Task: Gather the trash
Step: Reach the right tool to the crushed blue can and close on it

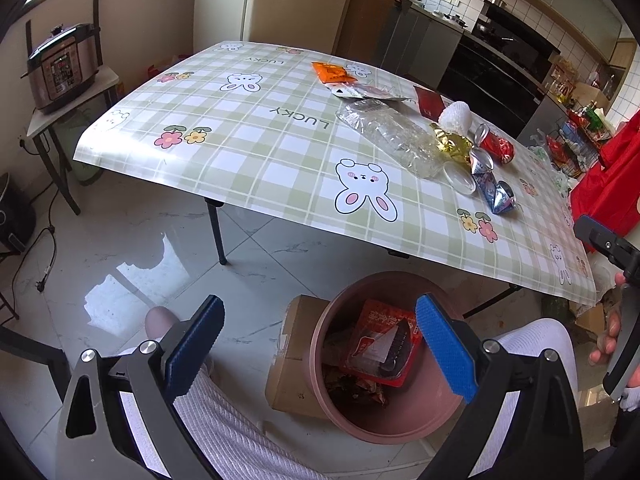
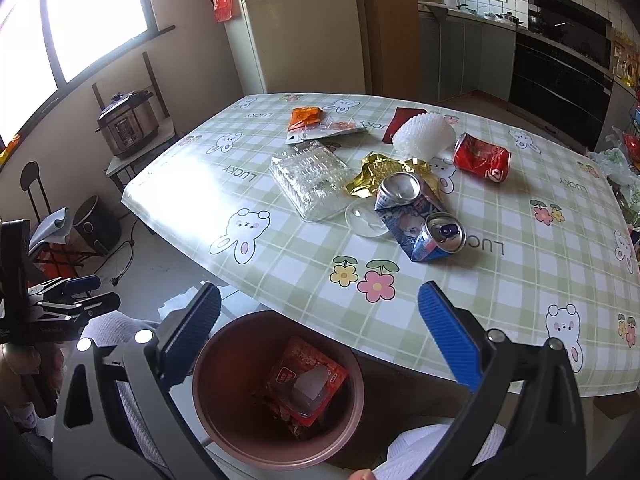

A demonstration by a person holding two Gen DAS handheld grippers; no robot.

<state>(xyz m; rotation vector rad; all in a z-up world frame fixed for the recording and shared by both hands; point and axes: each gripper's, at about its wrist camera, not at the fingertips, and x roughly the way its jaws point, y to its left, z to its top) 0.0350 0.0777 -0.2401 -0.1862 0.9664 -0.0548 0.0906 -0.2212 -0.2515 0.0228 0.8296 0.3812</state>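
Note:
A pink bin (image 1: 400,277) stands on the floor below the table's near edge, with a red wrapper (image 1: 384,340) lying on other scraps inside. My left gripper (image 1: 320,346) hangs open above the bin with nothing between its fingers. My right gripper (image 2: 322,336) is open too, above the bin (image 2: 224,380) and the table edge. On the checked tablecloth (image 2: 500,280) lie a crushed blue can (image 2: 416,220), a crushed red can (image 2: 482,158), gold foil (image 2: 380,170), a clear plastic tray (image 2: 312,180), a white foam net (image 2: 424,134) and an orange packet (image 2: 306,116).
A cardboard box (image 1: 296,344) sits against the bin. The person's knees in white fabric (image 1: 224,412) flank it. A pressure cooker (image 1: 60,68) stands on a side table at the left. A red bag (image 1: 608,184) is at the table's right end.

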